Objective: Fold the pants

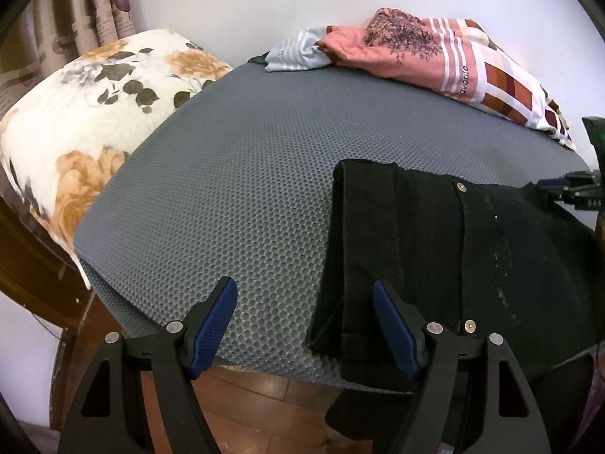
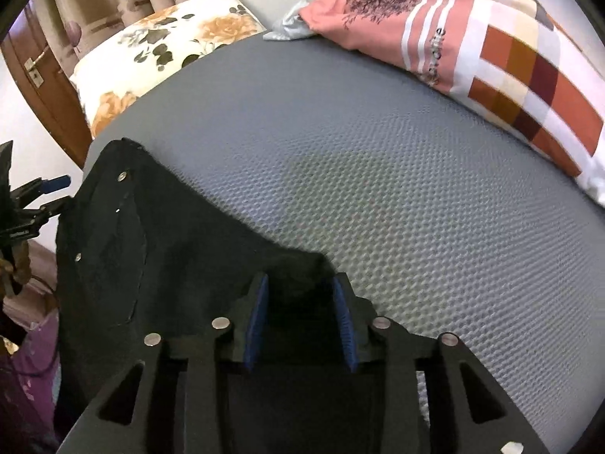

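Black pants [image 1: 435, 249] lie on the grey textured mat [image 1: 234, 189], partly folded, with the waist and metal buttons showing and the near part hanging over the mat's front edge. My left gripper [image 1: 304, 325] is open at the pants' left edge, its right finger over the cloth and nothing held. In the right wrist view the pants [image 2: 159, 249] spread to the left. My right gripper [image 2: 300, 316] has its jaws narrowly apart around a bunch of the black cloth. The right gripper also shows at the far right of the left wrist view [image 1: 567, 187].
A floral pillow [image 1: 87, 113] lies left of the mat. A pile of pink, striped and checked clothes [image 1: 435, 56] lies at the back right. A white wall stands behind. Wooden floor [image 1: 245, 408] shows below the mat's front edge.
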### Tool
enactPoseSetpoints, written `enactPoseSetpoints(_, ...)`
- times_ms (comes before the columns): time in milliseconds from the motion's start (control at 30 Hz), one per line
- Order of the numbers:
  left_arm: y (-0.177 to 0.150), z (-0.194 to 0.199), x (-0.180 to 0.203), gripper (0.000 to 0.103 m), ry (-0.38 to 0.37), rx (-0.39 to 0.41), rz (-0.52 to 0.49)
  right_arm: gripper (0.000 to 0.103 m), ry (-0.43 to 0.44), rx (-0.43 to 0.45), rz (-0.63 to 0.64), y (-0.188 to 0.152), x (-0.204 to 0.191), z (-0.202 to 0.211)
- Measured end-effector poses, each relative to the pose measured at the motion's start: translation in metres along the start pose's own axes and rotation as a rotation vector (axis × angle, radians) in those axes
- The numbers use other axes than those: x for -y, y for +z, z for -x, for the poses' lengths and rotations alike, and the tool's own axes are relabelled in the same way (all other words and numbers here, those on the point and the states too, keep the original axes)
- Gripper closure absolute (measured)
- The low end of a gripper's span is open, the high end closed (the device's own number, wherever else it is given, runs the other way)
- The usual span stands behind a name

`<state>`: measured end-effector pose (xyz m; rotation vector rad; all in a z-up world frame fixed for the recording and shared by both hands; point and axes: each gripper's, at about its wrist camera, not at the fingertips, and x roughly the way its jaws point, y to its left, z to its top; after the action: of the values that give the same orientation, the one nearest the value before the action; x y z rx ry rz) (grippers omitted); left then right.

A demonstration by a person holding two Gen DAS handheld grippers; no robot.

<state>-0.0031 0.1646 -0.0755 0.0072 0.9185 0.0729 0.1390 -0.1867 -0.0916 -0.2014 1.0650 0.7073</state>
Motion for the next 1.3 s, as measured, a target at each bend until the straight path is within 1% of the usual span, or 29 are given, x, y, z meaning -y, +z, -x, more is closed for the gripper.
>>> enactPoseSetpoints(33,0.000,0.001,-0.001,0.029,-0.001,0.005,0.005,0.069,0.007,0.001,-0.008,0.001,0.002,0.001)
enactPoseSetpoints(100,0.001,0.002,-0.004,0.029,-0.002,0.009,0.016,0.069,0.050,-0.007,-0.017,0.000,0.002,0.002)
enactPoseSetpoints(200,0.000,-0.001,-0.007,0.029,-0.011,-0.007,0.031,0.071,0.046,-0.050,0.024,-0.003,-0.006,-0.007)
enactPoseSetpoints(233,0.000,-0.003,-0.008,0.029,-0.016,-0.014,0.033,0.073,0.051,-0.053,0.028,-0.003,-0.007,-0.009)
enactPoseSetpoints(267,-0.001,-0.004,-0.007,0.029,-0.018,-0.019,0.031,0.081,0.060,-0.056,0.037,-0.002,-0.008,-0.009)
enactPoseSetpoints(300,-0.001,-0.004,-0.007,0.029,-0.015,-0.019,0.026,0.084,0.055,-0.050,0.054,-0.001,-0.011,-0.009)
enactPoseSetpoints(333,-0.001,-0.004,-0.006,0.029,-0.012,-0.016,0.021,0.086,0.044,-0.042,0.070,-0.001,-0.015,-0.008)
enactPoseSetpoints(367,0.000,-0.003,-0.005,0.029,-0.004,-0.009,0.014,0.092,0.030,-0.033,0.083,0.000,-0.019,-0.007)
enactPoseSetpoints(400,0.000,-0.002,-0.005,0.029,0.004,-0.003,0.009,0.096,-0.003,-0.021,0.097,0.002,-0.023,-0.005)
enactPoseSetpoints(433,0.001,-0.001,-0.005,0.029,0.013,0.002,0.005,0.096,-0.024,-0.014,0.096,0.003,-0.023,-0.004)
enactPoseSetpoints(467,0.001,-0.001,-0.005,0.029,0.019,0.005,0.005,0.097,-0.045,0.004,0.083,0.005,-0.022,-0.003)
enactPoseSetpoints(533,0.001,-0.001,-0.009,0.028,0.020,0.004,0.017,0.097,-0.052,0.025,0.025,0.005,-0.011,-0.007)
enactPoseSetpoints(600,0.000,-0.001,-0.012,0.028,0.019,-0.002,0.029,0.098,-0.013,0.054,-0.089,0.001,0.006,-0.013)
enactPoseSetpoints(667,0.000,0.000,-0.015,0.028,0.034,-0.005,0.030,0.098,0.019,0.091,-0.147,-0.005,0.013,-0.014)
enactPoseSetpoints(733,0.000,0.004,-0.017,0.028,0.045,-0.002,0.030,0.098,0.053,0.119,-0.199,-0.012,0.020,-0.015)
enactPoseSetpoints(800,0.001,0.009,-0.023,0.028,0.036,0.002,0.040,0.098,0.037,0.128,-0.184,-0.012,0.017,-0.015)
enactPoseSetpoints(933,0.001,0.017,-0.035,0.028,-0.061,-0.035,0.060,0.098,0.034,0.135,-0.164,-0.012,0.014,-0.015)
enactPoseSetpoints(967,0.000,0.016,-0.037,0.028,-0.107,-0.064,0.060,0.098,0.032,0.136,-0.164,-0.012,0.013,-0.015)
enactPoseSetpoints(1033,-0.003,0.014,-0.037,0.028,-0.171,-0.118,0.063,0.097,0.025,0.140,-0.159,-0.013,0.012,-0.014)
enactPoseSetpoints(1100,-0.008,0.014,-0.033,0.028,-0.221,-0.139,0.070,0.097,0.023,0.144,-0.163,-0.013,0.012,-0.014)
enactPoseSetpoints(1133,-0.010,0.014,-0.030,0.030,-0.253,-0.152,0.074,0.097,0.021,0.146,-0.163,-0.014,0.012,-0.014)
enactPoseSetpoints(1167,-0.011,0.014,-0.025,0.030,-0.303,-0.177,0.079,0.097,0.018,0.147,-0.163,-0.014,0.012,-0.014)
enactPoseSetpoints(1200,-0.012,0.015,-0.022,0.033,-0.330,-0.189,0.081,0.096,0.016,0.149,-0.163,-0.014,0.011,-0.014)
enactPoseSetpoints(1267,-0.013,0.016,-0.016,0.034,-0.360,-0.198,0.082,0.096,0.013,0.150,-0.167,-0.014,0.011,-0.015)
enactPoseSetpoints(1300,-0.013,0.015,-0.015,0.038,-0.374,-0.209,0.088,0.096,0.012,0.150,-0.168,-0.013,0.012,-0.015)
